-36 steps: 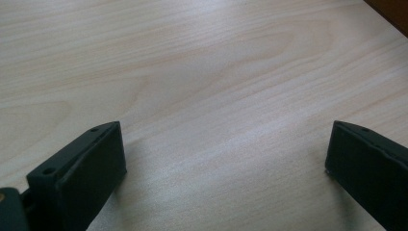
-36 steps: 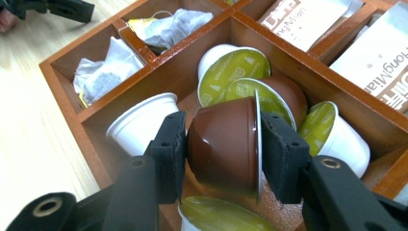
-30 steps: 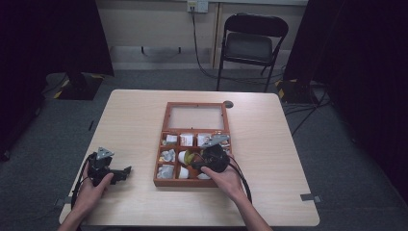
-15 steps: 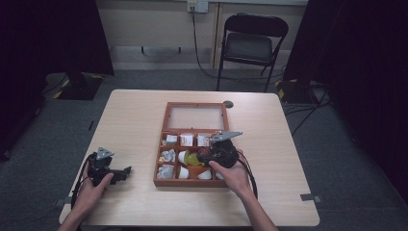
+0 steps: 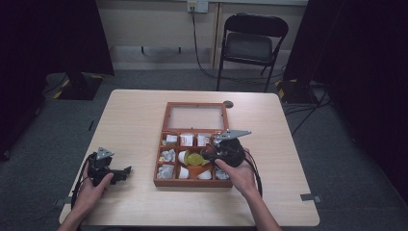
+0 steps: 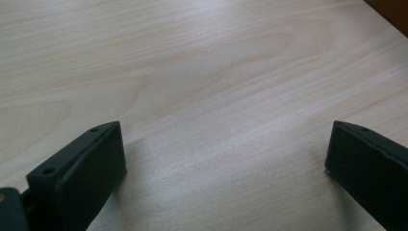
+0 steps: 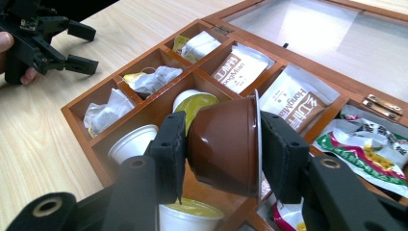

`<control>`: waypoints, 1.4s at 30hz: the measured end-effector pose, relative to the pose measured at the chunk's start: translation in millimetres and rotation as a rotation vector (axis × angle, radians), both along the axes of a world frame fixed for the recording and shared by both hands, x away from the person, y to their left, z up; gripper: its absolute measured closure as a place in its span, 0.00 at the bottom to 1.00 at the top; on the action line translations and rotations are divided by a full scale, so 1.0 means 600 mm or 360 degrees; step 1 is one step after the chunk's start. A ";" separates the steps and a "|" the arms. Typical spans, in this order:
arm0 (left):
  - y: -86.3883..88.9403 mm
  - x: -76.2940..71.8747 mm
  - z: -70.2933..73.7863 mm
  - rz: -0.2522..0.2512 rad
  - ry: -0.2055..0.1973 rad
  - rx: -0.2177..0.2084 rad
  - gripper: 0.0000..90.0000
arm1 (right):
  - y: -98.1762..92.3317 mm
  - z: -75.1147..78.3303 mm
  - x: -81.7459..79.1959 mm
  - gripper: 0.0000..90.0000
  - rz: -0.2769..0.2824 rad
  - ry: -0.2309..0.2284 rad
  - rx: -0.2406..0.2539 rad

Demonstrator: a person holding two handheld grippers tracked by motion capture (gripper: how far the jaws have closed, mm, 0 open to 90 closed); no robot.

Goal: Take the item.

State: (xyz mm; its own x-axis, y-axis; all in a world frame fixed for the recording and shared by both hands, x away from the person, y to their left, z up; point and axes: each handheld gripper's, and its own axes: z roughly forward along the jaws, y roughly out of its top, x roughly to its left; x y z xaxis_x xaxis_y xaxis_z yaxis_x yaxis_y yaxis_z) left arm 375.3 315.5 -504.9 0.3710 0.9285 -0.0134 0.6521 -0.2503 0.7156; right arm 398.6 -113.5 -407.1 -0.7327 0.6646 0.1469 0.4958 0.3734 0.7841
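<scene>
A: Right gripper (image 7: 219,156)?
B: Clamped on a brown capsule (image 7: 226,144), now raised a little above the middle compartment of the wooden box (image 5: 161,168); earlier it sat lower. Pick looks done, carry-out next.
A: Left gripper (image 6: 221,163)?
B: Wide open, empty, over bare surface (image 6: 202,72) left of the box.

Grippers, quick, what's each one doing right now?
Left gripper: open, nothing between its fingers, over the table.
Right gripper: shut on a brown capsule above the box.

"HongMa" printed on two white-and-brown sachets (image 7: 240,67) in the box
</scene>
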 end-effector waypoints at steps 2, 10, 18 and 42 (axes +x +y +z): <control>0.000 0.000 0.000 0.0000 0.0000 0.0000 0.00 | -0.004 0.002 0.000 0.61 -0.0005 -0.0004 0.0005; 0.000 0.000 0.000 0.0001 0.0000 -0.0001 0.00 | -0.015 0.011 -0.001 0.61 -0.0015 -0.0028 0.0023; 0.000 0.000 0.000 0.0001 0.0000 -0.0001 0.00 | -0.026 0.016 -0.004 0.61 -0.0033 -0.0038 0.0033; 0.000 0.000 0.000 0.0001 -0.0001 -0.0007 0.00 | -0.084 0.028 0.002 0.61 -0.0172 -0.0065 0.0066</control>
State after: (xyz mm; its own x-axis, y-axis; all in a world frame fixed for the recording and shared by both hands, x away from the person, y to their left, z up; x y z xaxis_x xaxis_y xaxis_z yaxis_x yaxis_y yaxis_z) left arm 375.1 315.2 -505.1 0.3707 0.9286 -0.0172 0.6520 -0.2470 0.7169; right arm 399.6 -163.6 -390.0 -0.6629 0.7340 0.1476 0.4990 0.2862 0.8180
